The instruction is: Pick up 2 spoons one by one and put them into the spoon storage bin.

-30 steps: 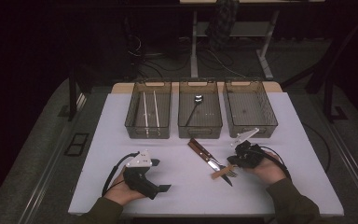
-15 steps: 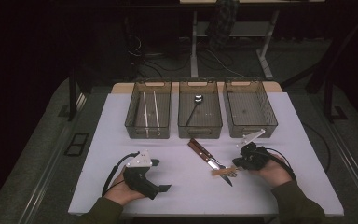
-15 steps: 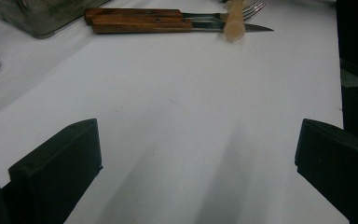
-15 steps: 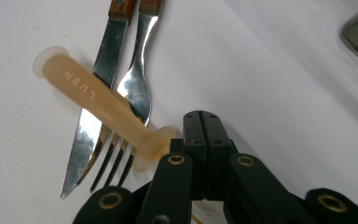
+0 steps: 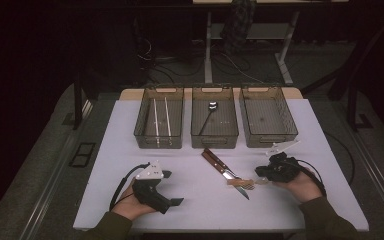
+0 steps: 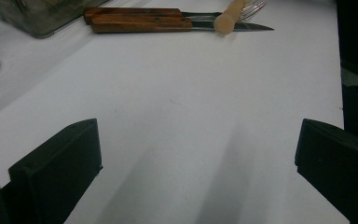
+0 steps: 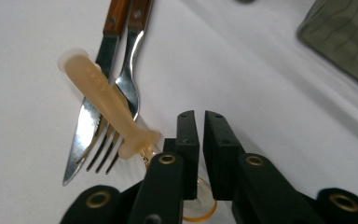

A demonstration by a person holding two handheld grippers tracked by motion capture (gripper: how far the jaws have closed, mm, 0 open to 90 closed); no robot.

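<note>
At the right-hand part of the white table, the right gripper rests low, its jaws pointing toward 9 o'clock in the high view. They have just been opening and now stand a narrow slit apart. The gap looks bare in the right gripper view, so they hold nothing.

The pale-handled spoon lies just beside those tips, at their 9 o'clock. Its long axis runs roughly 9-to-3. The handle rests across the blade of the knife and the tines of the fork. Its amber bowl end sits at 3 o'clock, tucked right under the right gripper (whether the bowl touches a jaw I cannot tell). Knife and fork lie side by side on a 10-to-4 line, their wooden handles toward the bins.

The right hand is much the nearer. The left gripper, jaws spread wide and empty, sits well apart at the spoon's 9 o'clock, facing it over bare table.

A fresh grip would probably go best across the handle, from 6 or 12 o'clock. The steel beneath it leaves little room for the jaws to come down.

There is open table toward 6 o'clock before the near edge. The middle bin, which already holds a utensil, stands at about 11 o'clock from the spoon. The right bin is at 1 o'clock.
</note>
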